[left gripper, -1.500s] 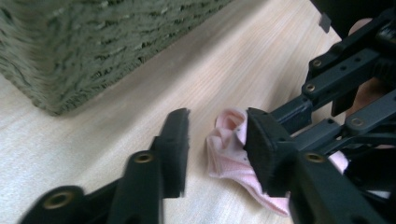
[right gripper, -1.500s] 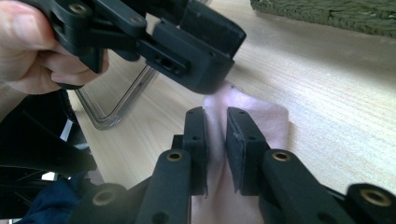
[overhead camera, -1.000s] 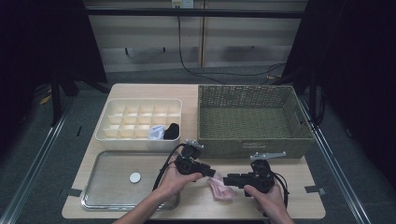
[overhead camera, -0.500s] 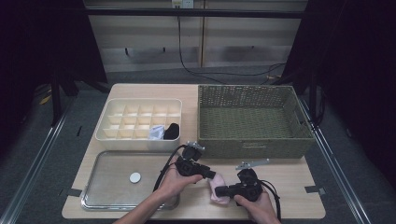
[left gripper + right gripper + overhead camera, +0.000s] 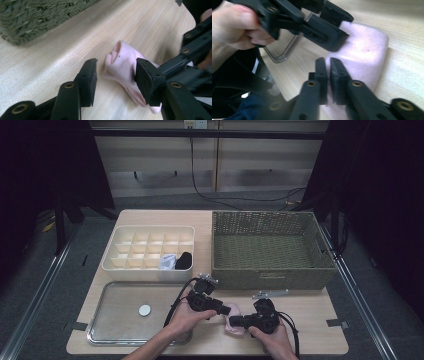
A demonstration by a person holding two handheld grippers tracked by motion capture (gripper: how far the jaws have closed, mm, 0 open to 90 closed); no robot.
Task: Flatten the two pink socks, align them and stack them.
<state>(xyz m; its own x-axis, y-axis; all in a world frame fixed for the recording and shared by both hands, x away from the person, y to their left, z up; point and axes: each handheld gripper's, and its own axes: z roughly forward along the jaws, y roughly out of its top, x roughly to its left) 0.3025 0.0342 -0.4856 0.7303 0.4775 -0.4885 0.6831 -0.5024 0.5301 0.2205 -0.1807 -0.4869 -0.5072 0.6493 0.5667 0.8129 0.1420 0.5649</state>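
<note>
A small pink sock lies folded on the pale wooden table, close to the near edge, at about six o'clock from the green wicker basket. The right gripper comes at it from three o'clock; its jaws stand almost together, pinching a thin fold at the sock's edge, after a slight easing apart just now. The left gripper reaches in from nine o'clock, and its jaws have just been widening: they stand well apart, one pad bare on the wood, the other just beside or against the cloth, I cannot tell which, without squeezing it.

At nine o'clock from the sock sits a metal tray with a small white disc on it. At eleven o'clock stands a cream divider box, with a black bundle and a pale blue one in its near cells.
</note>
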